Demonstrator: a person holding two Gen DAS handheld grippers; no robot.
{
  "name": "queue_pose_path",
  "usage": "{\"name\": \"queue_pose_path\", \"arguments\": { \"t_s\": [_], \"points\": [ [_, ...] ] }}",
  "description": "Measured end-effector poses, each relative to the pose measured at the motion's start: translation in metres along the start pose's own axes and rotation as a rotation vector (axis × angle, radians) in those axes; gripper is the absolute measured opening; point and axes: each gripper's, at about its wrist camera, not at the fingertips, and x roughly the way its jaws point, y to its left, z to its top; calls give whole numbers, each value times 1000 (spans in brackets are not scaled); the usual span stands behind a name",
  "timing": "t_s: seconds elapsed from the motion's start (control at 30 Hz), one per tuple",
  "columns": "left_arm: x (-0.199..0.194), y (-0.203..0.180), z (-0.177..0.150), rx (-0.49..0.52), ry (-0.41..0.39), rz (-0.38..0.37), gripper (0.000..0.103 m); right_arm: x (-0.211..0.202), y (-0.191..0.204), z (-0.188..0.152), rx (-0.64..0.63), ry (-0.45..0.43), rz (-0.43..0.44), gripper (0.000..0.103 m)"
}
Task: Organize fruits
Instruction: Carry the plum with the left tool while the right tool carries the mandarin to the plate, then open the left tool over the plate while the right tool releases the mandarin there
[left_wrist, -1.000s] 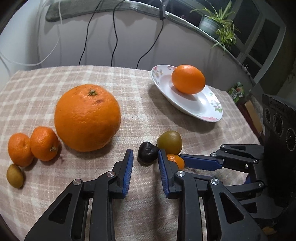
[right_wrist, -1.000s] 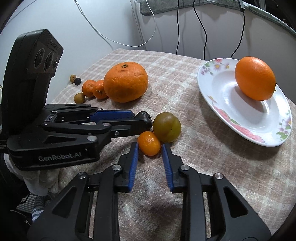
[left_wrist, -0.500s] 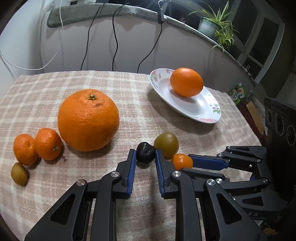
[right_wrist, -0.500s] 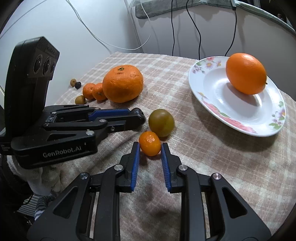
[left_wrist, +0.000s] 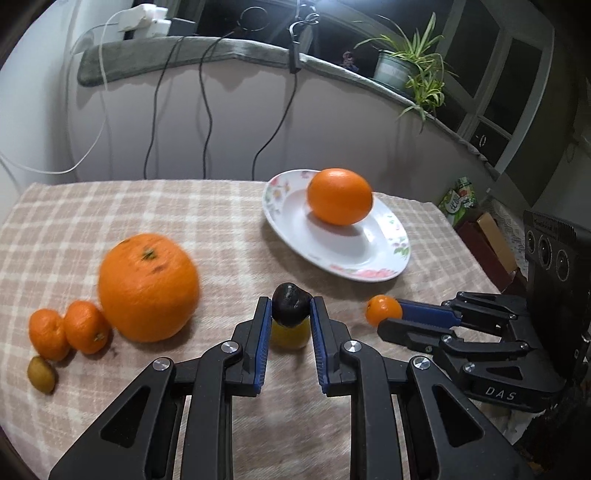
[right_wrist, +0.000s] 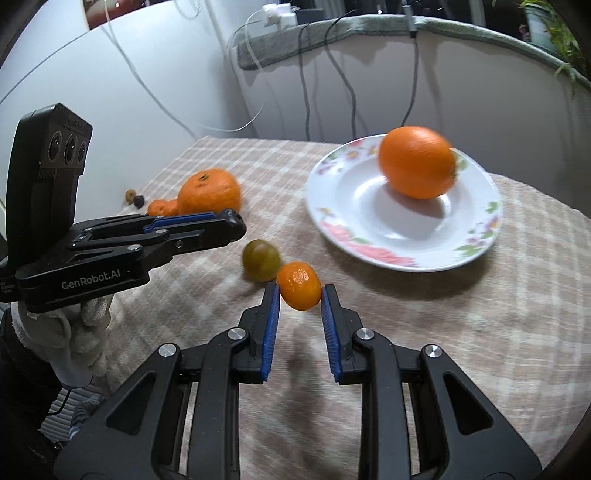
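Fruits lie spread over the checked-cloth counter (left_wrist: 184, 206). The big orange (left_wrist: 147, 286) sits on the cloth at left; a smaller orange (left_wrist: 340, 201) rests in the flowered plate (left_wrist: 295, 236). Two mandarins (left_wrist: 70, 330) touch each other beside the big orange, an olive-green fruit (left_wrist: 41, 373) just below them. A greenish plum (right_wrist: 260, 259) lies on the cloth. The left claw (left_wrist: 290, 325) is clamped on a dark fruit (left_wrist: 290, 304). The right claw (right_wrist: 300, 310) grips a small tangerine (right_wrist: 299, 290), raised off the cloth.
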Motion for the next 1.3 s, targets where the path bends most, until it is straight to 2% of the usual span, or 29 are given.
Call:
{"name": "queue_pose_path", "arguments": {
  "t_s": [0.47, 0.87, 1.3],
  "points": [
    [25, -27, 25, 25, -13, -20, 19, -15, -40, 17, 29, -56, -119, 24],
    [46, -47, 35, 100, -5, 14, 19, -4, -54, 25, 40, -44, -138, 24],
    [52, -49, 36, 114, 6, 37, 20, 3, -61, 30, 37, -29, -142, 24]
  ]
}}
